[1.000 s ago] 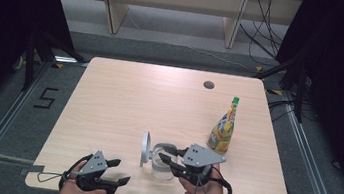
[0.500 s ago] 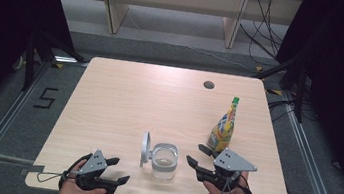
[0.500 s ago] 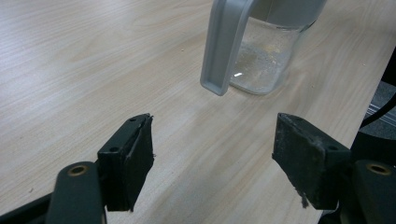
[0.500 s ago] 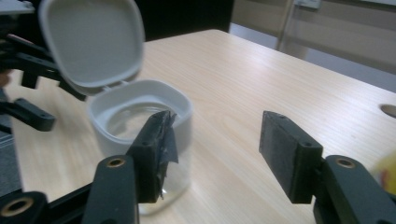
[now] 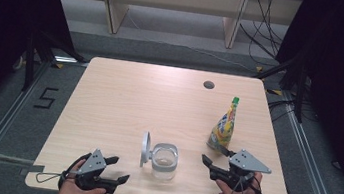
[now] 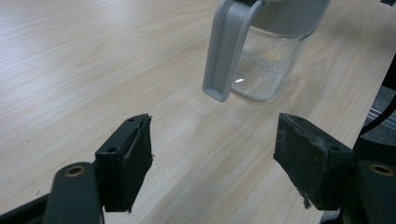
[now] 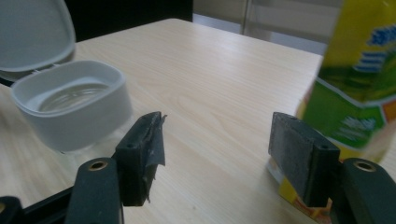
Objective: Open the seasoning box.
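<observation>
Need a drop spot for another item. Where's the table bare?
Bare: the whole far half of the table, and the left side beside the jar. Crowded: the near edge, where the jar, pouch, left gripper and right gripper sit.

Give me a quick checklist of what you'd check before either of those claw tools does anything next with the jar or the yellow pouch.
1. Jar lid open: ok, it stands flipped up on the jar's left side.
2. Jar upright on the table: ok.
3. Pouch upright and untouched: ok, it stands just beyond the right gripper.
4. Right gripper empty, ready to grasp: ok, jaws wide apart in its own view.
5. Left gripper empty: ok, jaws open, near the jar but apart from it.
6. Pouch cap off for pouring: cannot tell, the green top is too small to judge.
</observation>
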`<state>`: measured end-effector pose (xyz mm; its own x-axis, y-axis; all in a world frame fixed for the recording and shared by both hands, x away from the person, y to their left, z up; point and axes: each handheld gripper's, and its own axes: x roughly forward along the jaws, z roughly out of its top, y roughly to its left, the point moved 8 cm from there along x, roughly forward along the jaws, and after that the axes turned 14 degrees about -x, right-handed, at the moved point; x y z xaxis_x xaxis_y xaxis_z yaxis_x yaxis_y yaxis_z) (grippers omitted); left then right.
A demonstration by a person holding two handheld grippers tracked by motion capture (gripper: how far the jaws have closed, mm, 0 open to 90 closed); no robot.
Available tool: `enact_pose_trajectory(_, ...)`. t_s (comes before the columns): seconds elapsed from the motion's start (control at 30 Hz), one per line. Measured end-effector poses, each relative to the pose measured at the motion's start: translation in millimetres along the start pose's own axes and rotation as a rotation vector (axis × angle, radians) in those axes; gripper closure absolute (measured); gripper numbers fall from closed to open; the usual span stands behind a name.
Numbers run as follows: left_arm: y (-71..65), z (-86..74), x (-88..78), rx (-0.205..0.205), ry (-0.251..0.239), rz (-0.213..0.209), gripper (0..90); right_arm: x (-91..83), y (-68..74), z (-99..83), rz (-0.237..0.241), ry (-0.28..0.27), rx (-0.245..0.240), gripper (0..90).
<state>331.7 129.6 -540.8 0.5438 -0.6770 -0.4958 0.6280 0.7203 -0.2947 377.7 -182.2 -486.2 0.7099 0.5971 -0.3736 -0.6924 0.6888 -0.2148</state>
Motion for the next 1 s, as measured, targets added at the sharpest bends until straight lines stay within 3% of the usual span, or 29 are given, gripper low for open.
enact_pose_trajectory(0.13,1.7,0.2,-0.4,0.007,0.005,0.002,27.1,-1.9,-10.3,-10.4,-0.049,0.036,0.026,34.1)
enact_pose_trajectory(0.2,1.3,0.5,-0.5,0.003,0.001,0.001,27.1,-1.7,-11.4,-11.4,-0.043,0.037,0.025,34.0)
enact_pose_trajectory(0.23,0.9,0.6,-0.2,-0.002,-0.003,0.0,27.1,-1.9,-11.3,-12.4,-0.047,0.036,0.053,33.9)
enact_pose_trajectory(0.27,1.3,0.3,-0.7,0.003,0.002,0.002,27.1,-2.0,-17.3,-15.2,-0.071,0.04,0.036,33.5)
enact_pose_trajectory(0.3,-0.8,-0.3,-0.1,-0.031,-0.003,0.002,27.1,-2.0,-17.3,-15.2,-0.071,0.04,0.036,33.5)
enact_pose_trajectory(0.33,0.4,0.2,-0.6,-0.011,0.001,0.005,27.1,-0.8,-18.7,-15.9,-0.058,0.034,0.033,32.6)
enact_pose_trajectory(0.37,-0.2,1.5,-0.3,0.003,0.0,-0.003,27.1,-2.4,-23.4,-19.1,-0.09,0.043,0.048,31.6)
enact_pose_trajectory(0.43,-2.8,1.2,0.6,-0.019,-0.002,-0.005,27.1,-2.3,-25.9,-21.0,-0.093,0.046,0.064,30.9)
enact_pose_trajectory(0.6,-3.7,0.1,0.8,-0.014,0.007,-0.003,27.0,-0.5,-34.5,-28.2,-0.148,0.083,0.09,26.1)
enact_pose_trajectory(0.73,-3.5,-0.4,0.4,-0.016,0.014,-0.008,27.0,1.8,-39.8,-31.9,-0.161,0.101,0.086,23.6)
enact_pose_trajectory(0.77,-3.2,-0.2,0.2,-0.014,0.016,-0.007,27.0,4.5,-42.8,-32.2,-0.165,0.08,0.074,23.6)
enact_pose_trajectory(0.8,-3.8,0.3,0.9,-0.02,0.009,-0.007,26.9,6.2,-45.2,-33.5,-0.178,0.087,0.096,21.1)
enact_pose_trajectory(0.87,-3.8,0.0,0.7,-0.015,0.012,0.0,26.9,7.5,-47.8,-34.0,-0.183,0.084,0.093,20.3)
enact_pose_trajectory(0.9,-4.0,0.3,1.2,-0.002,0.013,-0.01,26.9,9.9,-48.5,-34.6,-0.203,0.085,0.131,19.8)
enact_pose_trajectory(1.0,-4.6,0.1,1.6,0.0,0.017,-0.014,26.9,18.0,-55.8,-36.0,-0.229,0.096,0.095,15.8)
